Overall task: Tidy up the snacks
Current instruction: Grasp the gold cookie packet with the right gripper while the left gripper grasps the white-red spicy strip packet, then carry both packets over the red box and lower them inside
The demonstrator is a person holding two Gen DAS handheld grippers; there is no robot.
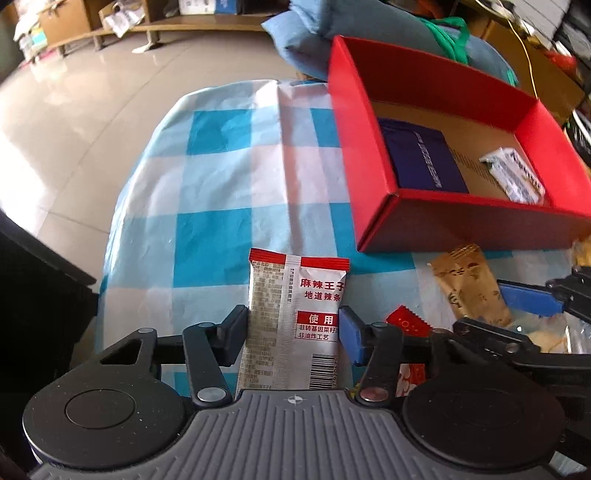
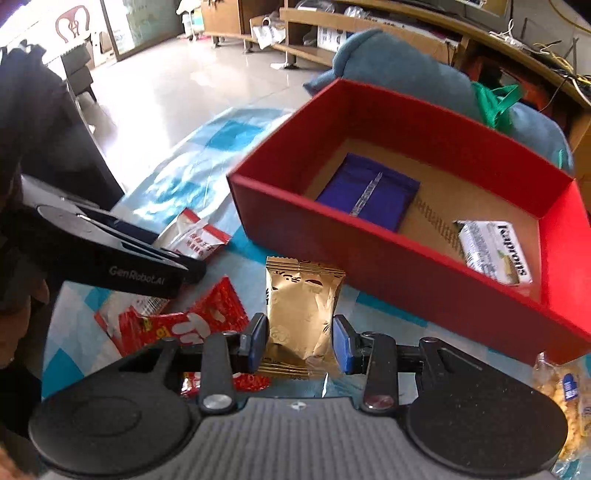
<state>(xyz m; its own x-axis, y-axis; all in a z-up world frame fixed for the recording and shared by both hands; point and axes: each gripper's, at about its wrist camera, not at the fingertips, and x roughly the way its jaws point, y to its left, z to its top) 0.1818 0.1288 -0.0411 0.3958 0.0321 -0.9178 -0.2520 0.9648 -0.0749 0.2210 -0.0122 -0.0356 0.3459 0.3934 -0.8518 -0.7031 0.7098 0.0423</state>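
silver packet (image 1: 291,325): bottom end hidden behind the left claw (image 1: 293,332) body
gold packet (image 2: 301,325): small print too blurry to read
red wrappers (image 2: 177,325): partly covered by claw bodies
popcorn bag (image 2: 565,398): cut off at right edge
purple packet (image 2: 369,192): lettering too small, near edge hidden by the red box (image 2: 406,266) wall

A blue-and-white checked cloth (image 1: 221,192) covers the desk at frame centre. Upper left shows shiny tiled floor (image 1: 92,110) and a low wooden shelf (image 1: 192,26). A blue cushion (image 2: 399,70) lies upper right.
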